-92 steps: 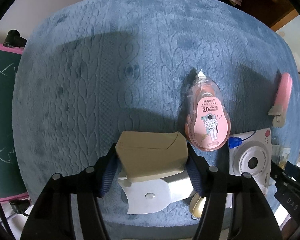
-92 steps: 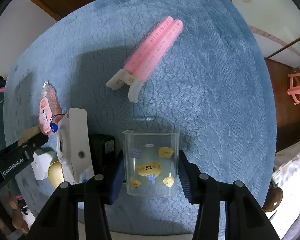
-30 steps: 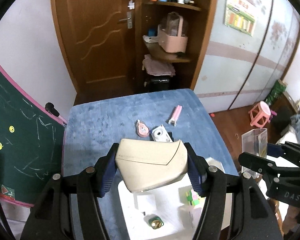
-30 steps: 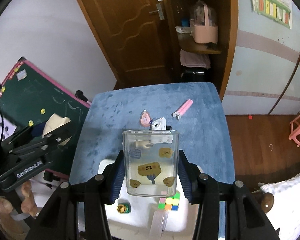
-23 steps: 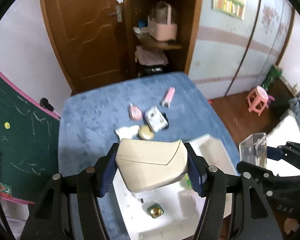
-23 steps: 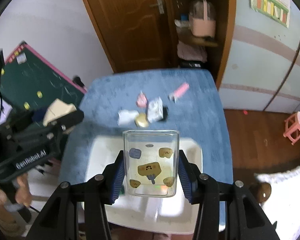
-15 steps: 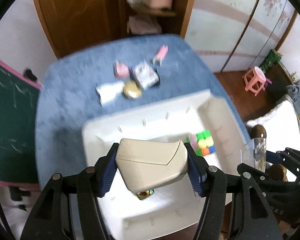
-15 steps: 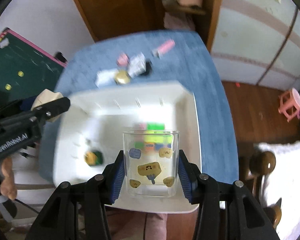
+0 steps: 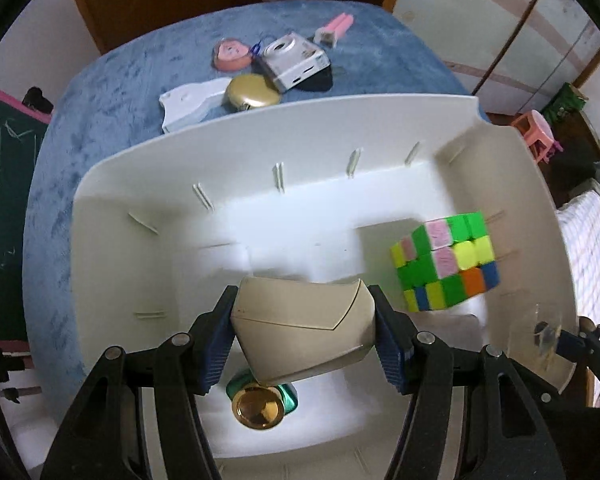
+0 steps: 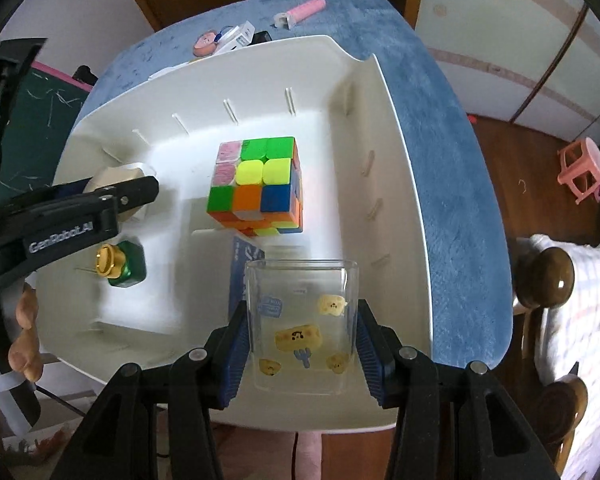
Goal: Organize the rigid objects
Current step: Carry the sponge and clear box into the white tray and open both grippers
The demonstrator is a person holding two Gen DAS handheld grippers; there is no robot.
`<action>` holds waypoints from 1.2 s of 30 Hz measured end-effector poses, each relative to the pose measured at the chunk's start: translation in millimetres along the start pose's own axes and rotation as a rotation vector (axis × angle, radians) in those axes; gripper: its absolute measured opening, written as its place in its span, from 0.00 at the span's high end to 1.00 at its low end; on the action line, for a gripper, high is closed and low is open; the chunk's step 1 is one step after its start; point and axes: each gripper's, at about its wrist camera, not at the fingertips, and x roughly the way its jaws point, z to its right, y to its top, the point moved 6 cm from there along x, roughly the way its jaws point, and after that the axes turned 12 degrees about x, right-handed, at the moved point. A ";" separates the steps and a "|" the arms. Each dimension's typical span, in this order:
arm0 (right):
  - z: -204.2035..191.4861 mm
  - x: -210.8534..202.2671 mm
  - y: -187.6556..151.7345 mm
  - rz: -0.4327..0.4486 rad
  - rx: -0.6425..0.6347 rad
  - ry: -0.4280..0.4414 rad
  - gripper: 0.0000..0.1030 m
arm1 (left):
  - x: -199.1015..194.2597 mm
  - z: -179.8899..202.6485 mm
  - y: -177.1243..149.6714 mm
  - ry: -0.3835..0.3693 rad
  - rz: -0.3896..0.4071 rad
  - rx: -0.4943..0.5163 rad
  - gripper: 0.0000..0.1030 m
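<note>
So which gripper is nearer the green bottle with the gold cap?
Left. The left gripper hangs directly above the green bottle; the right gripper is off to its right.

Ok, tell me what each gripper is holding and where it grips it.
The left gripper clamps a beige case by its two side faces. The right gripper clamps a clear stickered cup by its opposite side walls.

A beige angular case (image 9: 302, 330) and a clear stickered cup (image 10: 302, 322) hang above a white bin (image 10: 396, 184) holding a scrambled cube (image 10: 256, 184) and a green gold-capped bottle (image 10: 120, 265).
</note>
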 end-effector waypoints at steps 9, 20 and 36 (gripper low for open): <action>-0.9 5.7 -0.7 -0.017 0.012 0.011 0.37 | 4.7 -5.5 -3.8 0.029 -0.030 -0.026 0.34; -9.2 -13.4 7.0 0.048 0.001 0.038 0.33 | -20.5 -8.7 4.5 0.063 0.024 -0.041 0.19; -29.4 -75.2 19.4 0.134 -0.020 0.111 0.33 | -103.0 -28.6 13.5 0.067 0.153 -0.075 0.14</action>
